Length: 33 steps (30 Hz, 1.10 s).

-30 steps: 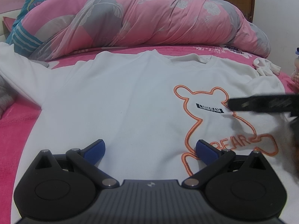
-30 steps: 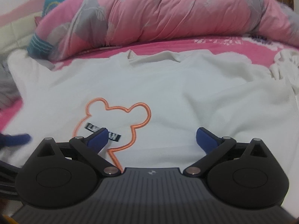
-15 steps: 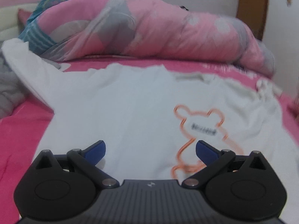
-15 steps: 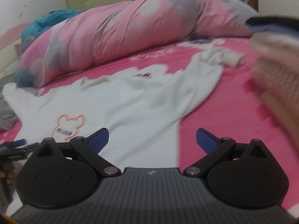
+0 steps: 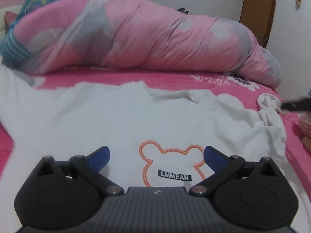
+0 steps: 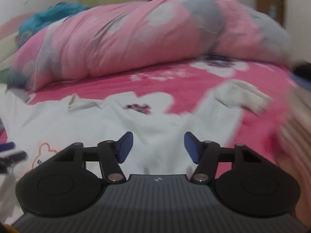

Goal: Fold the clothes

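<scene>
Right wrist: right tool [image 6: 158, 147] closing half-open over white sweatshirt [image 6: 159, 136].

The sweatshirt [image 5: 120, 124] lies spread on the bed [image 5: 175, 81], with the rolled quilt [image 5: 147, 38] behind it.

White sweatshirt [image 5: 108, 116] bore an orange bear outline [image 5: 171, 163] and a dark label lettered white. Bed sheet [image 5: 175, 79] was hot pink with white flowers; the quilt [image 5: 145, 38] pink, grey-and-white patterned. Tool pads [image 5: 99, 158] were blue.
</scene>
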{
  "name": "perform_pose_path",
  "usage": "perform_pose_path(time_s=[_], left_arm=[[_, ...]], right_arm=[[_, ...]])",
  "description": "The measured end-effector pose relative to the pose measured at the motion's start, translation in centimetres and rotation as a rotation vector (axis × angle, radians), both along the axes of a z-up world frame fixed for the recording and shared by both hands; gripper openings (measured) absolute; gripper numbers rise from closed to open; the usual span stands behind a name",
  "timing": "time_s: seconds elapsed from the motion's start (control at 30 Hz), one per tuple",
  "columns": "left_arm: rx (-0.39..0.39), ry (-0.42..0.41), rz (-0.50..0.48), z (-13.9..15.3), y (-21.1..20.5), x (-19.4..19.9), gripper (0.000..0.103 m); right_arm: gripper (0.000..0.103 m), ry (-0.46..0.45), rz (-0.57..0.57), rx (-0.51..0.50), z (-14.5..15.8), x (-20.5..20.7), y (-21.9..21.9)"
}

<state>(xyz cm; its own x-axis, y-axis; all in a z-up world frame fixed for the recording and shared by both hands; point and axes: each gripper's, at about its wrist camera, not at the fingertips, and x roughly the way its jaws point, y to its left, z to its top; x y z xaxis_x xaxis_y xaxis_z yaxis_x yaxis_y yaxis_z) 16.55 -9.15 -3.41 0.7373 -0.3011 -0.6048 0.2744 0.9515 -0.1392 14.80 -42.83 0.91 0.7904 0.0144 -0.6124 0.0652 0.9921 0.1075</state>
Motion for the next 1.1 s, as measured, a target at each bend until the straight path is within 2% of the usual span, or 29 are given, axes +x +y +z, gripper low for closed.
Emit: perform_pose_path(time_s=[0.17, 0.23, 0.37, 0.47, 0.53, 0.57, 0.6, 0.67, 0.73, 0.83, 0.87, 0.93, 1.03, 1.07, 1.1], left_arm=[[-0.024, -0.012, 0.017, -2.7, 0.6, 1.4, 0.103], [-0.050, 0.002, 0.015, -3.6, 1.0, 1.8, 0.103], [-0.102, 0.011, 0.010, -3.9, 1.7, 2.2, 0.103], [-0.136, 0.010, 0.007, -3.9, 2.2, 2.3, 0.103], [-0.149, 0.011, 0.007, -3.9, 2.4, 2.4, 0.103], [-0.153, 0.009, 0.008, -3.9, 2.5, 2.4, 0.103], [-0.155, 0.004, 0.010, -3.8, 2.5, 2.3, 0.103], [-0.156, 0.000, 0.016, -3.9, 2.6, 2.3, 0.103], [-0.152, 0.004, 0.020, -4.0, 2.6, 2.4, 0.103], [-0.153, 0.000, 0.020, -3.9, 2.7, 2.3, 0.103], [-0.157, 0.001, 0.020, -3.9, 2.7, 2.3, 0.103], [-0.165, 0.002, 0.018, -4.0, 2.8, 2.4, 0.103], [-0.175, 0.005, 0.012, -4.1, 3.0, 2.4, 0.103], [-0.180, 0.005, 0.012, -4.0, 3.1, 2.4, 0.103], [-0.185, 0.005, 0.012, -4.0, 3.2, 2.4, 0.103]], right_arm=[[0.050, 0.049, 0.104, -0.003, -2.2, 9.8, 1.7], [0.050, 0.065, 0.160, -0.041, -3.2, 12.2, 2.2], [0.057, 0.079, 0.296, -0.098, -4.3, 14.3, 2.4], [0.056, 0.146, 0.373, -0.080, -5.4, 15.1, 2.2], [0.022, 0.190, 0.413, -0.083, -6.2, 15.2, 2.7], [0.004, 0.183, 0.417, -0.100, -6.2, 14.8, 3.1], [0.003, 0.163, 0.404, -0.134, -5.9, 14.5, 3.6], [0.003, 0.065, 0.389, -0.236, -4.6, 13.0, 4.9], [0.000, 0.032, 0.349, -0.327, -4.9, 12.6, 5.5], [0.000, 0.149, 0.276, -0.420, -8.3, 14.2, 5.5], [0.001, 0.155, 0.251, -0.446, -8.8, 14.4, 5.5], [0.003, 0.118, 0.196, -0.325, -7.7, 14.5, 4.1], [0.005, 0.079, 0.194, -0.057, -5.4, 15.2, 2.2], [0.012, 0.088, 0.205, 0.028, -5.0, 15.8, 2.0], [0.027, 0.105, 0.204, 0.101, -4.8, 16.7, 2.1]])
